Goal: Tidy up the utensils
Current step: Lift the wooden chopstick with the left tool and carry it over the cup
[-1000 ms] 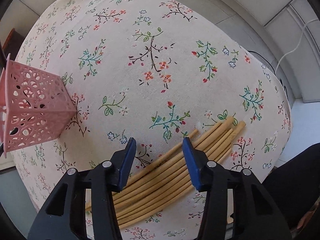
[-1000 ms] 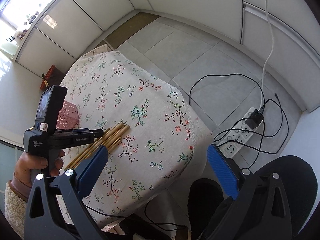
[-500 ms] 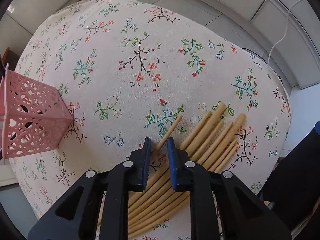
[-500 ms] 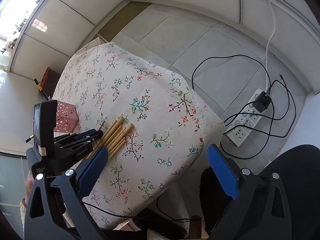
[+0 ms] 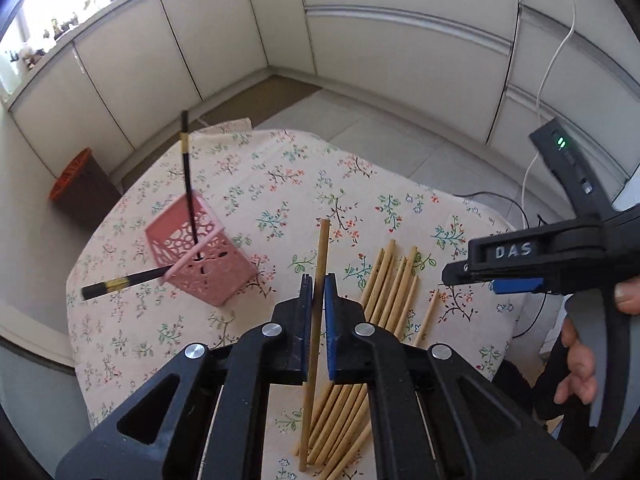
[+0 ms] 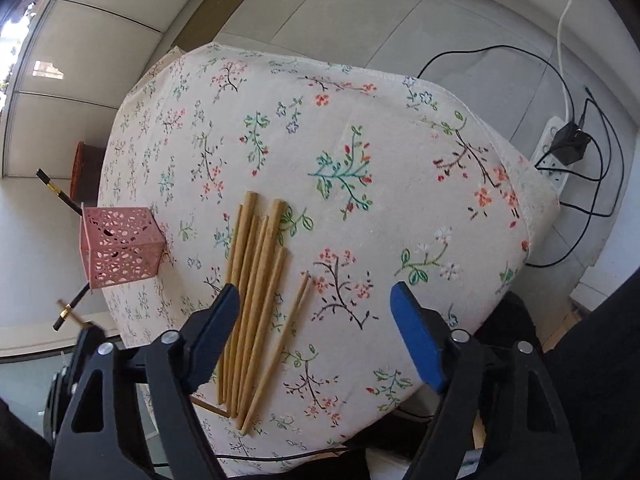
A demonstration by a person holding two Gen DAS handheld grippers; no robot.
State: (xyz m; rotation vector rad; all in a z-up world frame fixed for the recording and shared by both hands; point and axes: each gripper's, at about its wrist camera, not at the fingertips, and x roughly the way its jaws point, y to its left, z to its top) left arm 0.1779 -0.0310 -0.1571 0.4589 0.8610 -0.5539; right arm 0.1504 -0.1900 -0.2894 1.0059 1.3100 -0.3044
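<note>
My left gripper [image 5: 316, 282] is shut on one bamboo chopstick [image 5: 323, 248], which is held clear above the table, its tip pointing away from me. Left of it stands the pink perforated holder [image 5: 200, 256] with two black chopsticks [image 5: 188, 184] leaning out of it. Several bamboo chopsticks [image 6: 256, 280] lie bundled on the floral tablecloth [image 6: 360, 120], and a single one [image 6: 296, 320] lies just to their right. My right gripper [image 6: 316, 308] hovers over them. Its jaws are closing, with the single stick and part of the bundle below the gap and the pads touching nothing.
On the floor to the right of the table is a white power strip [image 6: 556, 160] with black cables. A brown bin with an orange rim [image 5: 70, 184] stands beyond the table's far left. The person's hand [image 5: 576, 360] holds the right gripper's handle.
The left gripper shut on one bamboo chopstick and lifted it off the bundle, tilting upward. The right gripper came down over the remaining chopsticks and its jaws narrowed.
</note>
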